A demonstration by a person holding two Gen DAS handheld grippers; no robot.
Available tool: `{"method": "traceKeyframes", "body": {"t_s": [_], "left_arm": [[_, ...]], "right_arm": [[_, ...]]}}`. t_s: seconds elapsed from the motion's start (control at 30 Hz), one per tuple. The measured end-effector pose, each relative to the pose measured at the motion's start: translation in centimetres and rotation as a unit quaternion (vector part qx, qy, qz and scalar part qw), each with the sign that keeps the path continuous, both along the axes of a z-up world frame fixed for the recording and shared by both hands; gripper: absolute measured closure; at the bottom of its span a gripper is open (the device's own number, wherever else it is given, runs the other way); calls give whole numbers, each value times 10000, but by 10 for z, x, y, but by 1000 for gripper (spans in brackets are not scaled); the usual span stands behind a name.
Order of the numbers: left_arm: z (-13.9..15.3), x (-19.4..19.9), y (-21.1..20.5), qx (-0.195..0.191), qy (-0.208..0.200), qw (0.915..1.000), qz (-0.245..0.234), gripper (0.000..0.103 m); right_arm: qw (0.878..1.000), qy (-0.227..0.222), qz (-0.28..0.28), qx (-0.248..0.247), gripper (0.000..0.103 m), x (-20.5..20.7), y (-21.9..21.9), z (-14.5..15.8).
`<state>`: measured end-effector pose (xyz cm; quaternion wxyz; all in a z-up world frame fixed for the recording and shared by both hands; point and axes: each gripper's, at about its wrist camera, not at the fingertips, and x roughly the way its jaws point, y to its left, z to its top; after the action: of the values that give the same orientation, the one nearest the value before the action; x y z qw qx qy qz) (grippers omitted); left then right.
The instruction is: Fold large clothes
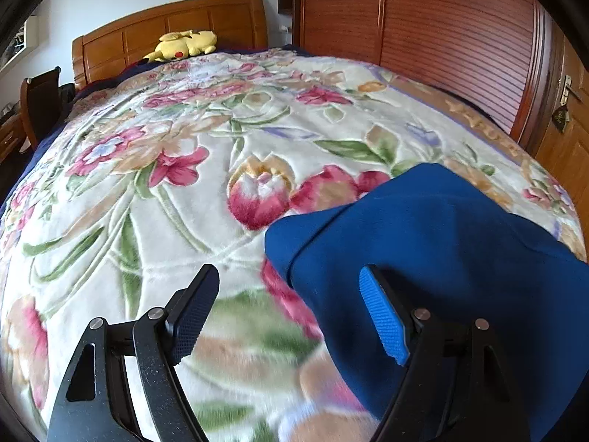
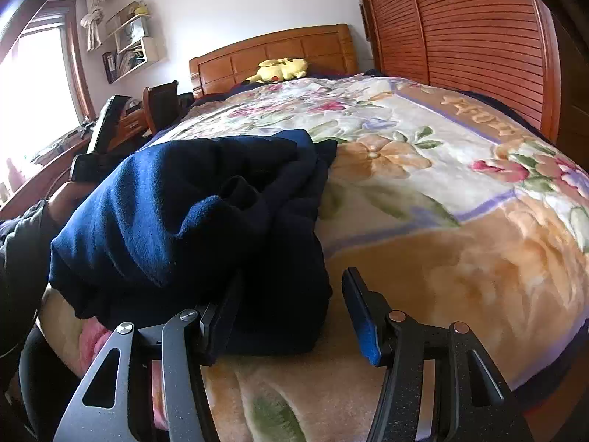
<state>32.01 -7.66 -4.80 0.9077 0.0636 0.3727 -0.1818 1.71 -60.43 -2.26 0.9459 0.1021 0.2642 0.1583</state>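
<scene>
A dark blue fleece garment (image 2: 191, 221) lies bunched in folds on the floral blanket (image 2: 460, 258) near the bed's front edge. My right gripper (image 2: 291, 287) stands low at the garment's near corner, which sits between its fingers. The left finger is against the cloth, while the blue pad (image 2: 362, 316) of the right finger is clear of it, so the jaws are open. In the left wrist view the garment (image 1: 441, 243) fills the lower right. My left gripper (image 1: 289, 276) hovers wide open over its left edge, holding nothing.
A yellow plush toy (image 1: 184, 45) rests by the wooden headboard (image 1: 206, 22). A slatted wooden wardrobe (image 1: 441, 37) runs along the bed's right side. A chair (image 2: 162, 107) and desk stand left of the bed. A person's hand and sleeve (image 2: 22, 250) are at the left.
</scene>
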Motion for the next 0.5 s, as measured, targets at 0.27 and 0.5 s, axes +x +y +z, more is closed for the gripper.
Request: {"method": "traceKeyframes", "body": {"t_s": [0.27, 0.5], "left_arm": [[-14, 21, -5, -199, 320, 9990, -258, 37], [-19, 29, -11, -267, 606, 9971, -368, 67]], "right_arm": [[9999, 63, -113, -19, 46, 6, 14, 0], [9996, -97, -53, 274, 80, 2, 7, 1]]}}
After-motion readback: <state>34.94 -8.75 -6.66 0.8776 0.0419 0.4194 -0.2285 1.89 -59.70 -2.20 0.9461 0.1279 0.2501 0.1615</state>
